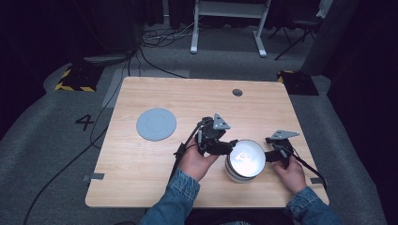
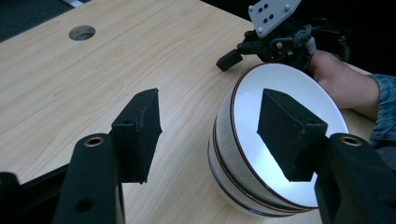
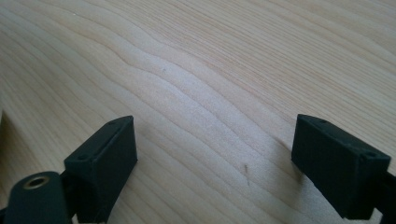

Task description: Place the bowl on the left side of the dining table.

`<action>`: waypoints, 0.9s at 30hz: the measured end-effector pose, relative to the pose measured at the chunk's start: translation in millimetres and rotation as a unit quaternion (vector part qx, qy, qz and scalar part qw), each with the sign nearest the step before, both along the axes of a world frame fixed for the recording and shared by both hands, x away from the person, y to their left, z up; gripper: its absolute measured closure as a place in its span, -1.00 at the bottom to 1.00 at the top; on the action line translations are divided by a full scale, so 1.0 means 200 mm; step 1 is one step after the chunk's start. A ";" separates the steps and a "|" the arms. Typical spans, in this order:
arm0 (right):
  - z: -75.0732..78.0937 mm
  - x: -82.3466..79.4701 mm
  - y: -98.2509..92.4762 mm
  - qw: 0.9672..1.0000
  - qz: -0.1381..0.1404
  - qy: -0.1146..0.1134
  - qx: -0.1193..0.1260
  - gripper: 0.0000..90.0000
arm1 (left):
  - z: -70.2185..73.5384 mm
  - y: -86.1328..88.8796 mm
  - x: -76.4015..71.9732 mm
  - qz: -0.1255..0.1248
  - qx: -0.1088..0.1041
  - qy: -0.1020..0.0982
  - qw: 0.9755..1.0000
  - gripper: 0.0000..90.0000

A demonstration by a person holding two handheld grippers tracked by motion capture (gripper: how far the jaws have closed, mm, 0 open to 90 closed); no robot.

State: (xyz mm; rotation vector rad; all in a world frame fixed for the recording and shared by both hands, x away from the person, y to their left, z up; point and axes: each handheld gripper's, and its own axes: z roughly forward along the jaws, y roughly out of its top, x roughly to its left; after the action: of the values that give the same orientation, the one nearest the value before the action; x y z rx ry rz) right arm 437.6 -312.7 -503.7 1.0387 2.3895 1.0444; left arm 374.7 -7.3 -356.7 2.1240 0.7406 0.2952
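1. A stack of white ceramic bowls with dark rim lines (image 1: 244, 160) is seen near the table's (image 1: 155, 159) near edge, right of centre, upright, mouth upward.
2. The left gripper (image 2: 212, 135) is held with jaws apart astride the bowl rim, nothing clamped.
3. The right gripper (image 3: 215, 161) is spread over bare wood.

Worktop (image 1: 155, 154): pale wood-grain surface, smooth and matt.
Bowl (image 2: 261, 154): glossy white ceramic look, thin dark rim line.
Plate (image 1: 156, 124): flat grey, matt.
Left gripper (image 2: 212, 135): matt black plastic jaws.
Sleeve (image 1: 176, 199): blue denim cloth.
Floor (image 1: 51, 140): grey carpet, rough.
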 end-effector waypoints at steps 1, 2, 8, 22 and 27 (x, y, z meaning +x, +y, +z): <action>0.00 0.00 0.00 1.000 0.000 0.000 0.000 -0.68 | 0.00 -0.01 0.00 0.000 -0.001 -0.002 1.000 -0.13; 0.00 0.00 0.00 1.000 0.000 0.000 -0.001 -0.68 | 0.00 -0.02 0.01 -0.002 -0.001 0.000 1.000 -0.13; 0.00 0.00 0.00 1.000 0.003 -0.003 -0.002 -0.68 | -0.04 -0.11 0.04 -0.024 0.019 0.018 0.999 -0.11; 0.00 0.00 -0.01 1.000 0.004 -0.004 -0.007 -0.68 | -0.18 -0.25 0.13 -0.036 0.100 0.073 0.992 0.67; 0.00 0.00 -0.01 1.000 0.004 -0.004 -0.007 -0.68 | -0.17 -0.26 0.13 -0.039 0.116 0.059 0.991 0.79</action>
State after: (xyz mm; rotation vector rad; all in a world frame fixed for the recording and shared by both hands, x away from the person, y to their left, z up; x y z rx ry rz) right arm 438.3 -313.9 -503.8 1.0188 2.3928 1.0301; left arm 399.8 -59.2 -390.4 2.4007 0.7176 0.2246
